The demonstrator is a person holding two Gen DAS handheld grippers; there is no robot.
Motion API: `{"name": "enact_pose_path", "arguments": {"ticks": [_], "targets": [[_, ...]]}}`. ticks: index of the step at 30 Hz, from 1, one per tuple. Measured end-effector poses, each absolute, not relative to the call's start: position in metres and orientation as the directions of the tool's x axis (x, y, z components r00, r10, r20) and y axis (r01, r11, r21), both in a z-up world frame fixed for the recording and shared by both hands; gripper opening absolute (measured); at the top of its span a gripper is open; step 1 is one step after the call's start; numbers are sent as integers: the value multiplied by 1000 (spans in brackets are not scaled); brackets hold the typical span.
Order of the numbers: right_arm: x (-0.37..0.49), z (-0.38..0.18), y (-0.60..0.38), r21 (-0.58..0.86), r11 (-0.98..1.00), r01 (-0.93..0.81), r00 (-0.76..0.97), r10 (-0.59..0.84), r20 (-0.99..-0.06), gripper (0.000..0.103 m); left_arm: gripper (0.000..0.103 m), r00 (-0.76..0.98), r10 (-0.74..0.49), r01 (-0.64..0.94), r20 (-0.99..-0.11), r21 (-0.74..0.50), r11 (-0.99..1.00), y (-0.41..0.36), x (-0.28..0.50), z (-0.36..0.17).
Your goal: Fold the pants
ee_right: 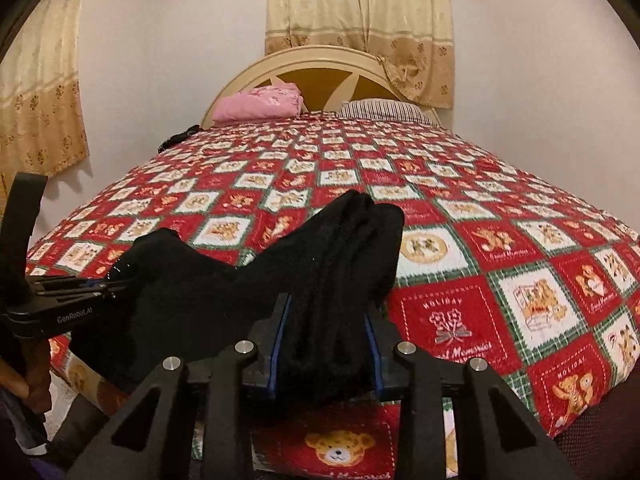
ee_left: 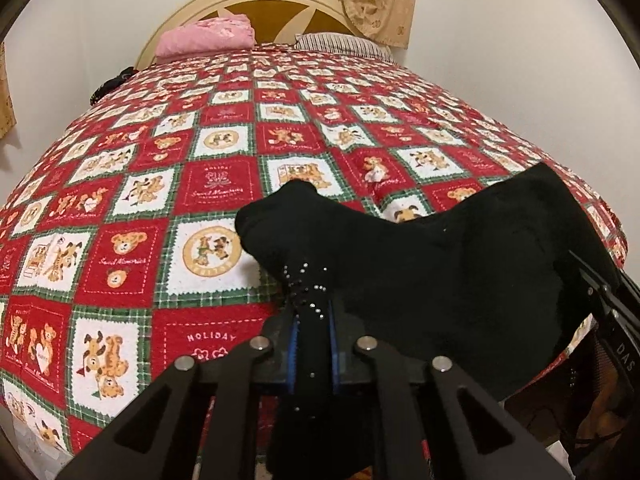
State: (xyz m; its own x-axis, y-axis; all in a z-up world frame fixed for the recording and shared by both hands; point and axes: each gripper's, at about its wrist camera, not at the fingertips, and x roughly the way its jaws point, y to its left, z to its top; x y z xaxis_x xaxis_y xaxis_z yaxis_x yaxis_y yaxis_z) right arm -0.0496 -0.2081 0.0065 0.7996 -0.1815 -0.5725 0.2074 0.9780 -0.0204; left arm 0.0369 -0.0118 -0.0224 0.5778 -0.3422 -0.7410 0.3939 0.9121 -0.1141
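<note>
— Where, then, do the pants [ee_left: 440, 280] lie?
— We hold them stretched between left gripper [ee_left: 314, 320] and right gripper [ee_right: 326, 332], both clamped on fabric, above the bed [ee_right: 500, 240] edge; long axis runs sideways.

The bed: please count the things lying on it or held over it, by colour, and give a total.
Black: 2, the pants held by both tongs, left and right, and a dark item at the far left edge, unclear what.
Pink: 1, folded cloth by the headboard.
Striped: 1, pillow.
Total: 4
</note>
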Motion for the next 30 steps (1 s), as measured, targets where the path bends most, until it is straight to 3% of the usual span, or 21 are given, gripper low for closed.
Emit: {"name": "enact_pose_path", "arguments": {"ticks": [14,30], "targets": [[-49,18,-203,-5,981,194,816,-164,-554,33,13,616,-332,380,-715,-100,920,-2,40,-8],[5,36,-133,-22,1000,-21,862,7,-508,33,13,692,-214,209,-690,-92,974,65,65,4]]}}
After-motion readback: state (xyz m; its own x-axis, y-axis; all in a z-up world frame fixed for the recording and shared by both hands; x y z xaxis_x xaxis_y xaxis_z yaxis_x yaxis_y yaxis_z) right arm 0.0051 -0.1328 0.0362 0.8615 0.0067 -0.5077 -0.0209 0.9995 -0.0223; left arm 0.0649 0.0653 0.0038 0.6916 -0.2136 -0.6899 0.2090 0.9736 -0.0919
